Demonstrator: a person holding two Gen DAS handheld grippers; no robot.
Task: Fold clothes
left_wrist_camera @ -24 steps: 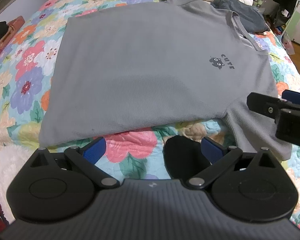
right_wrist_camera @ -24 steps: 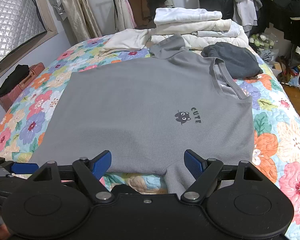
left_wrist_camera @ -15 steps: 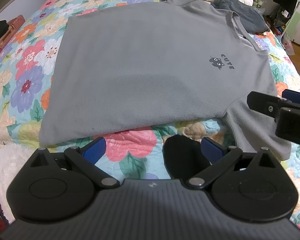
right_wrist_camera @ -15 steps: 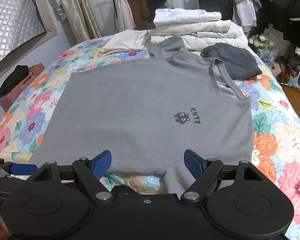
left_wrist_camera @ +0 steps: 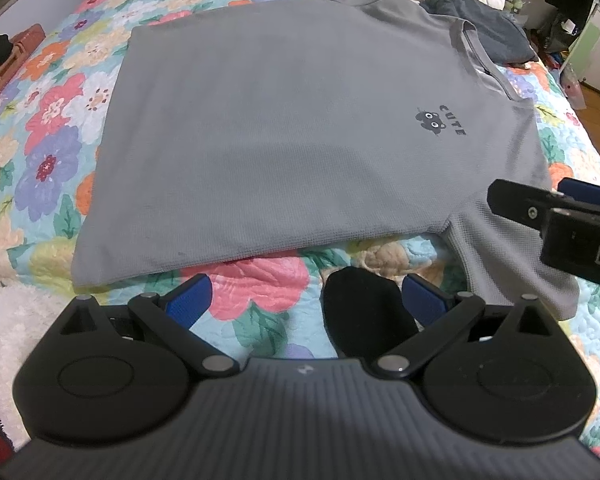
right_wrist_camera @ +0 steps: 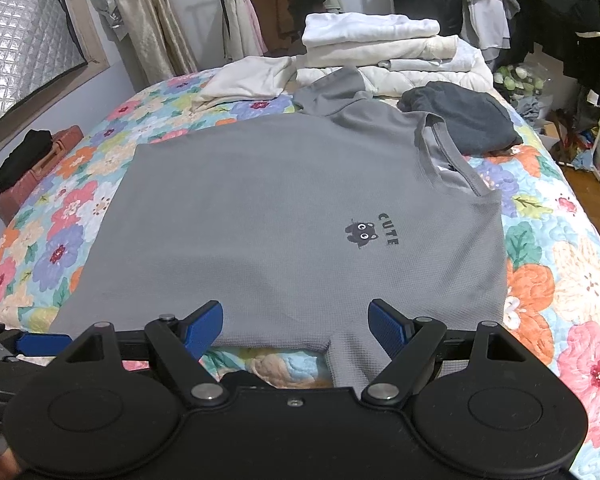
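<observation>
Two pairs of tongs hung over the near edge of a bed, both spread wide with nothing between their blue pads. The left tongs hovered above the flowered quilt, just short of the near side seam of a grey T-shirt, with a black sock-like shape lying under their right finger. The right tongs hovered to the right of them, over the near sleeve and the seam beside it, released and touching no cloth as far as the views showed.

The T-shirt lay flat and face up across the middle of the bed, turned sideways: its hem pointed left, its neckline pointed right, and a small dark cat print with the word CUTE sat on the chest, toward the right. The far sleeve lay rumpled against a pile of folded white clothes at the far end of the bed. A dark grey garment lay bunched just beyond the neckline, touching it. A cream garment lay spread to the left of the pile. At the far left edge a brown box with black cloth on top stood beside the bed.
</observation>
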